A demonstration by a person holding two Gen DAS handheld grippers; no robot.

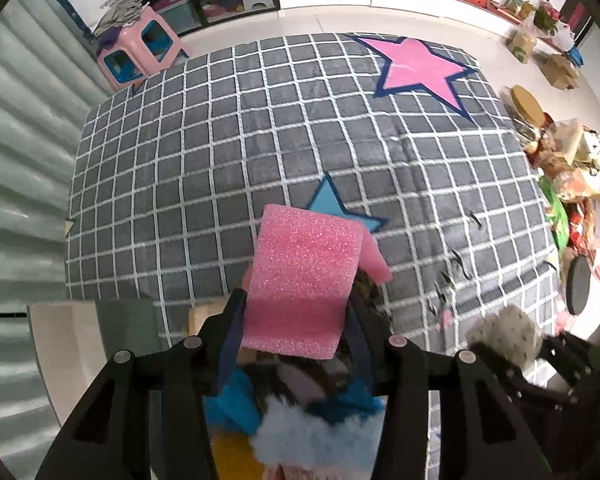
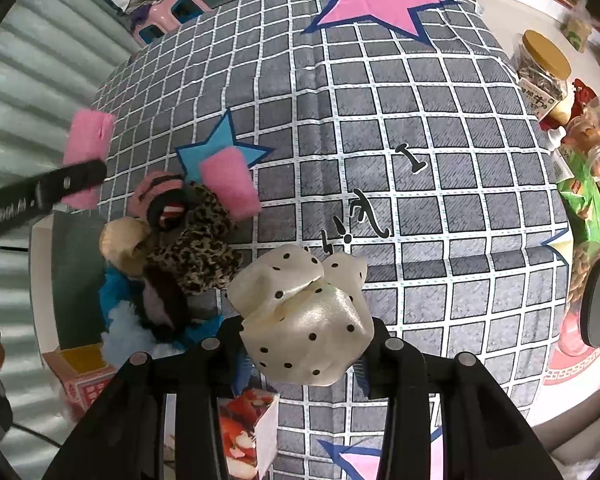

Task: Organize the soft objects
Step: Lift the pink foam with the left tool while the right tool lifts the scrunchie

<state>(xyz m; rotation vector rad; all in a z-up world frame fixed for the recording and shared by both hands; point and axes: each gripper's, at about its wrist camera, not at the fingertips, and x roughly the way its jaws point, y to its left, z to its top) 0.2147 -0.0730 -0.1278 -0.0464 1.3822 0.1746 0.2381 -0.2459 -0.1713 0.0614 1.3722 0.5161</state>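
My left gripper (image 1: 296, 320) is shut on a pink foam block (image 1: 300, 280) and holds it above a box of soft things (image 1: 300, 420). In the right wrist view the left gripper (image 2: 60, 184) holds that pink block (image 2: 88, 136) at the far left. My right gripper (image 2: 308, 344) is shut on a cream polka-dot fabric bow (image 2: 304, 320) above the grey checked cloth (image 2: 420, 200). The box pile holds a leopard-print scrunchie (image 2: 200, 248), a second pink foam block (image 2: 230, 184), blue fluffy pieces (image 2: 120, 320) and other soft items.
The checked cloth carries a pink star (image 1: 420, 68) and a blue star (image 1: 328, 204). A pink stool (image 1: 140, 52) stands behind it. Jars and packets (image 2: 548, 68) crowd the right edge. A corrugated wall (image 1: 20, 160) is at the left. A strawberry-print carton (image 2: 248, 420) lies below.
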